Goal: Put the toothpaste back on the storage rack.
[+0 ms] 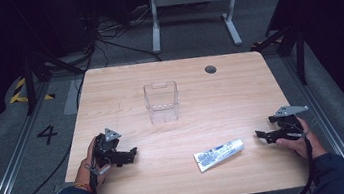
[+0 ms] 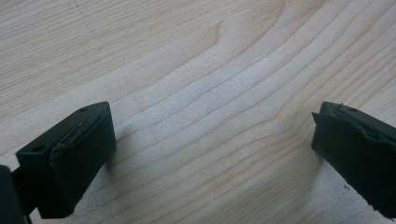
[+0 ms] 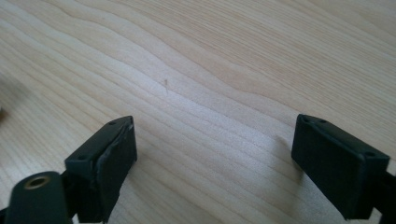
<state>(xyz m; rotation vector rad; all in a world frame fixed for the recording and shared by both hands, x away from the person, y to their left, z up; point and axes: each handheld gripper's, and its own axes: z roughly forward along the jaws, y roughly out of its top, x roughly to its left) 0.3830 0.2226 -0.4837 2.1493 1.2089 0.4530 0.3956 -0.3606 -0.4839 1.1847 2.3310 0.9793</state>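
A pale wooden table (image 1: 180, 176) stands on a dark grey floor. At 8 o'clock the left gripper (image 1: 128, 155) rests, jaws wide apart over bare wood; at 4 o'clock the right gripper (image 1: 265, 135) likewise, empty. Just beside it, toward 5 o'clock, lies a white tube (image 1: 219, 154). Farther off, near centre, stands a clear plastic container (image 1: 162, 102).

Counter (image 1: 123, 83) carries a tube (image 1: 219, 154), a bin (image 1: 162, 102) & both hand-held grippers; bin stands upright at centre, toward the far edge; tube lies flat near the front edge, right of centre, well apart from bin; left hand-held gripper (image 1: 128, 156) rests at front left, jaws pointing inward; right hand-held gripper (image 1: 262, 136) at front right, just beside the tube's right end, not touching; hole (image 1: 210, 69) at far right; desk frame (image 1: 193, 8) on the floor behind the counter.
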